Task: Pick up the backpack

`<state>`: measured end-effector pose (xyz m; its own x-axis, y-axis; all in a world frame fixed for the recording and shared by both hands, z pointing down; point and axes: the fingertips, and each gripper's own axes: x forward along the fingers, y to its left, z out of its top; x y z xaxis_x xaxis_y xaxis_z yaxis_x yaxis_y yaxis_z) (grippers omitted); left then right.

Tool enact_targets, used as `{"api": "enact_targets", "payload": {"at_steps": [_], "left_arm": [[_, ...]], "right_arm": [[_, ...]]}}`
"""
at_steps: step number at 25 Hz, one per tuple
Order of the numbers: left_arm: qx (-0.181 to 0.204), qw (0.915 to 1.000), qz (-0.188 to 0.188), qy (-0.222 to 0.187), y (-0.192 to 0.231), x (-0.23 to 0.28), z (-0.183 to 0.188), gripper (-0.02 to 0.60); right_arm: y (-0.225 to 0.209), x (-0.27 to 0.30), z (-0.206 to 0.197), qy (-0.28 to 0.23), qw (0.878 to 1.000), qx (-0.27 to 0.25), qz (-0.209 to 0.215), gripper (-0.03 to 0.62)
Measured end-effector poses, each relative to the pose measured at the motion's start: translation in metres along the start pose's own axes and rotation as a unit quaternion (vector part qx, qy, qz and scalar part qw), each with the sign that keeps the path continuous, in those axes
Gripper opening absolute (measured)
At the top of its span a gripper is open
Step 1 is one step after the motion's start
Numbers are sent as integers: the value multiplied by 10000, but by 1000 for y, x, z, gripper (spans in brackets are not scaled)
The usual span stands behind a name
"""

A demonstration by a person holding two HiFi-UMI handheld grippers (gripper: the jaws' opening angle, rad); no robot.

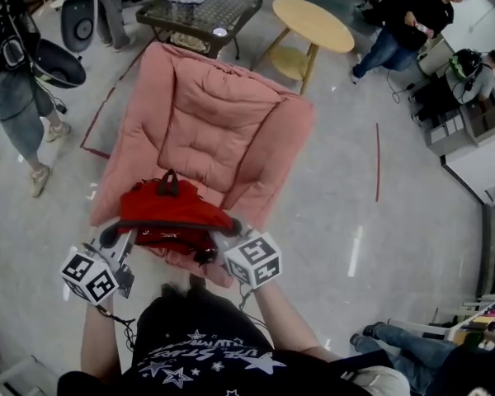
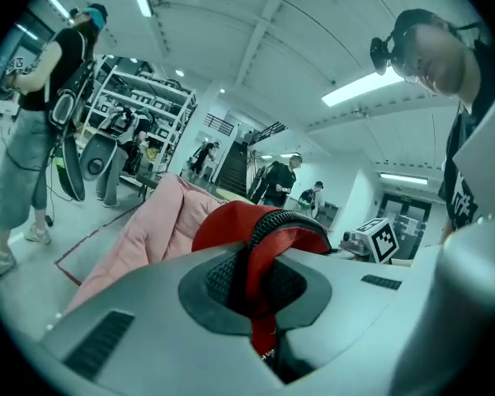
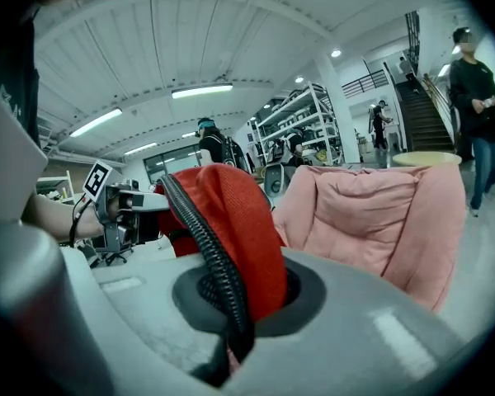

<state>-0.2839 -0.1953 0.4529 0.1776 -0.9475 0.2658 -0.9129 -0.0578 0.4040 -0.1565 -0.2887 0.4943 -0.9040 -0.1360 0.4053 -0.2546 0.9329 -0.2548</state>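
Left hand-held gripper and right hand-held gripper each pinch one red backpack over one pink chair.

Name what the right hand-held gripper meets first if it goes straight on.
The right hand-held gripper is shut on the red backpack strap, so that comes first; beyond it probably the pink chair cushion, though depth is unclear.

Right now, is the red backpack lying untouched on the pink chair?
No, the left gripper and the right gripper are each shut on a strap of the backpack.

Black star-print shirt, grey grippers, marker cubes
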Motion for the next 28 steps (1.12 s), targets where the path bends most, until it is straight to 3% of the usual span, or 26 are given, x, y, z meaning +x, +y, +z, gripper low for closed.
{"api": "enact_targets", "payload": {"at_steps": [5,14,21,25,28], "left_arm": [[140,9998,26,-172,-20,-37,-2,15],[-208,9970,94,-733,-53,-124,-20,15],[-174,9939,166,-1079,-129,-226,-36,15],[-103,9937,190,-1101,-125,-232,-41,15],[-61,9941,129,-1074,-151,-263,-54,15]], "right_arm": [[28,-14,6,-46,9999,-78,75,8],[104,-44,3,-179,9987,-444,188,8],[199,-131,-15,-321,9975,-540,317,8],[209,-133,-22,-400,9972,-525,351,8],[237,-161,-36,-447,9975,-371,393,8]]}}
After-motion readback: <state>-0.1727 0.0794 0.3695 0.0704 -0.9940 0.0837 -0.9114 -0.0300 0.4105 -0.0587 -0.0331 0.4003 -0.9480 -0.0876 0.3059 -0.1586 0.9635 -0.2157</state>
